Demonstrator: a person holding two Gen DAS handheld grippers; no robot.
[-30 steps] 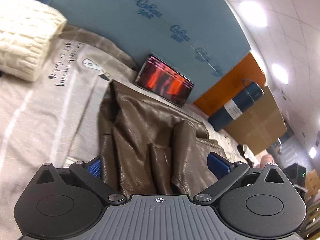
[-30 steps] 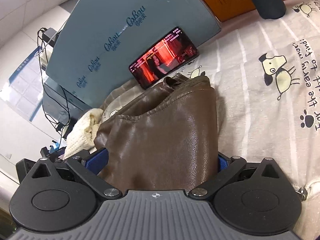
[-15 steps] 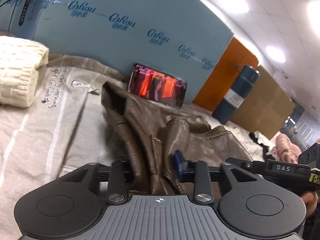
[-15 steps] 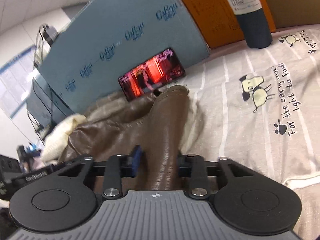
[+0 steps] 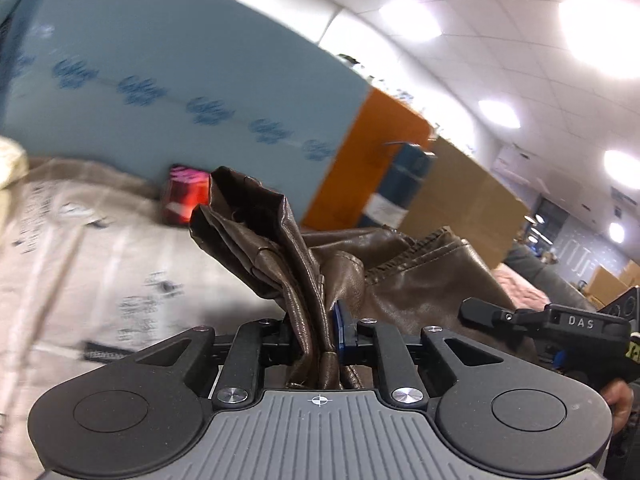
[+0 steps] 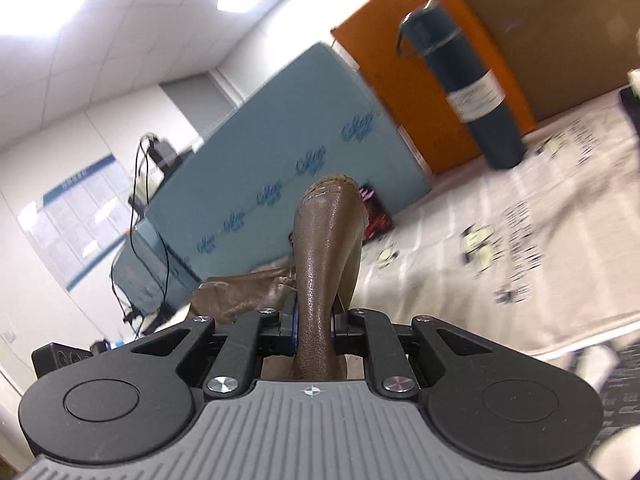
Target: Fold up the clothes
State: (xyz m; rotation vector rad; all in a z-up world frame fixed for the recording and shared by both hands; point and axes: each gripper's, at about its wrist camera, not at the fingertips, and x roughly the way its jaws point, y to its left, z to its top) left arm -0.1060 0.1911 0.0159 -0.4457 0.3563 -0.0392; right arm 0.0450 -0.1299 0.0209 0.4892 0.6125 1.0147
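Note:
A brown leather garment (image 5: 400, 276) hangs between my two grippers, lifted off the printed bedsheet (image 5: 100, 260). My left gripper (image 5: 320, 334) is shut on a bunched, creased edge of it. My right gripper (image 6: 314, 326) is shut on another fold of the same garment (image 6: 324, 248), which rises up in front of the camera. In the left wrist view the right gripper's black body (image 5: 568, 328) shows at the right edge, beside the garment. Both views are blurred by motion.
A blue foam board (image 5: 168, 92) leans at the back with a glowing phone (image 5: 184, 196) against it. An orange panel (image 6: 412, 76), a dark blue flask (image 6: 472, 84) and cardboard (image 5: 460, 204) stand further right. A cream knit (image 5: 10, 162) lies far left.
Both grippers went from open to shut on the leather garment, then rose and tilted upward, pulling it off the sheet. The cameras now see more ceiling.

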